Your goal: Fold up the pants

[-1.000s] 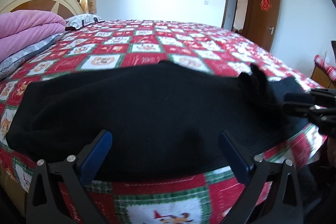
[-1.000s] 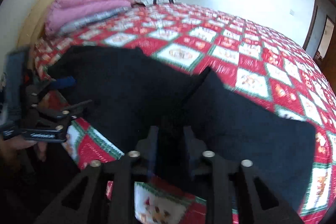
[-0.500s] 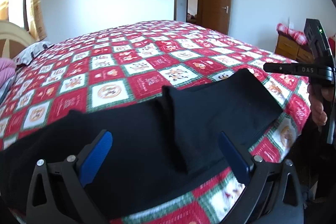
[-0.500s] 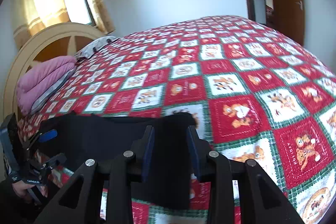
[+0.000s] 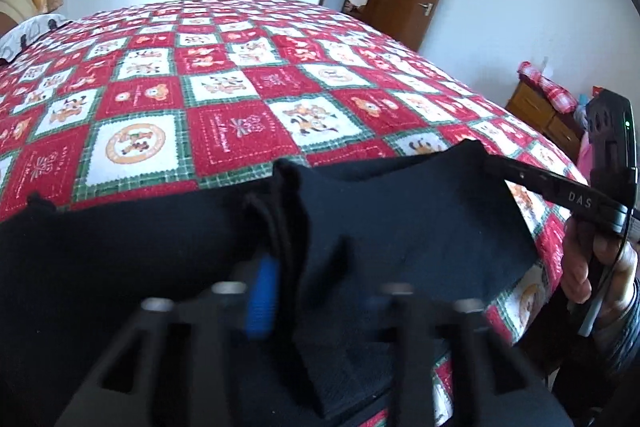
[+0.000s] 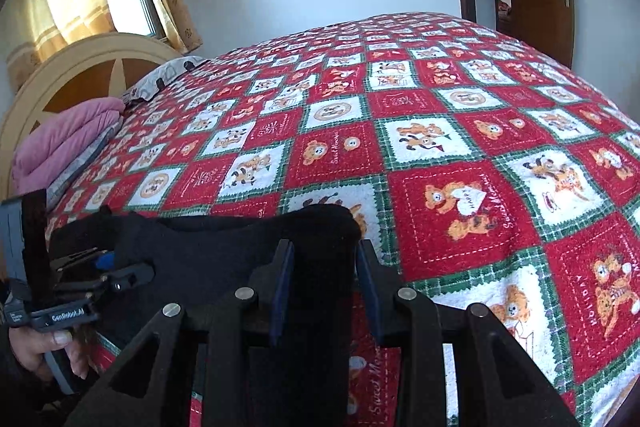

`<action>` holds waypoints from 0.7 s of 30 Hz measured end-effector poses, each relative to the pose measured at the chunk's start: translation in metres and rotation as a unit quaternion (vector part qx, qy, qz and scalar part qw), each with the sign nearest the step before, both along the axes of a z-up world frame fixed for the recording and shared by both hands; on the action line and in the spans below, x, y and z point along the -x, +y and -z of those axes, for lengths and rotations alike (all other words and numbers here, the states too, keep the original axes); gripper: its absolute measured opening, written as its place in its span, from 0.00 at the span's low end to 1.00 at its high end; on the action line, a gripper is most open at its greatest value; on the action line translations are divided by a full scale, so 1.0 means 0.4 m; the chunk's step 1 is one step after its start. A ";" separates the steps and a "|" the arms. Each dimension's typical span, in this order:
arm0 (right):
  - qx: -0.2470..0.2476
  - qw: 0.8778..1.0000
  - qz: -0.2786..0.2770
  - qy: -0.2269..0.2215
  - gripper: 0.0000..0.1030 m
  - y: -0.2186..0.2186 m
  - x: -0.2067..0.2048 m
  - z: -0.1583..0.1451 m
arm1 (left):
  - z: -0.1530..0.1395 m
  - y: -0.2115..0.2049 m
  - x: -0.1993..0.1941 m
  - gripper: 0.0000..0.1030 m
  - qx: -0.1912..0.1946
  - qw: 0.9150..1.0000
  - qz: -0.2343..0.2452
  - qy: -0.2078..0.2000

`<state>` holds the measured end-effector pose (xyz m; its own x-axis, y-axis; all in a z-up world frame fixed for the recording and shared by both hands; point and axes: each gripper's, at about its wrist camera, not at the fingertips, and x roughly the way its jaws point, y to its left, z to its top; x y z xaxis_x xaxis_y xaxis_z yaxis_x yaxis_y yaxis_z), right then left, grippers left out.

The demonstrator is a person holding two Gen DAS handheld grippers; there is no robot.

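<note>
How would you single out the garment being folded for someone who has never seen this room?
Find the bed's red, white and green checked quilt with cartoon bears. At its near edge lie the black pants, partly folded over themselves. They are the only plain dark thing on the patterned cover, unlike the pink bedding at the headboard.

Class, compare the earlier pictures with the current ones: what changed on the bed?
The left claw, wide open before, is closing on the black pants at the fold. The right claw stays clamped on the pants' end, now folded over. The quilt is unchanged.
</note>
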<state>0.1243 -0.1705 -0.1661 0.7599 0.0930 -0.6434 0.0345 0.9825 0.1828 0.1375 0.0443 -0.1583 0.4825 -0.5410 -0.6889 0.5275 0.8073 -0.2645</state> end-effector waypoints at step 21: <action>0.025 0.999 -0.034 0.023 0.33 0.041 0.008 0.029 | 0.002 0.037 0.030 0.52 -0.008 0.999 -0.034 -0.010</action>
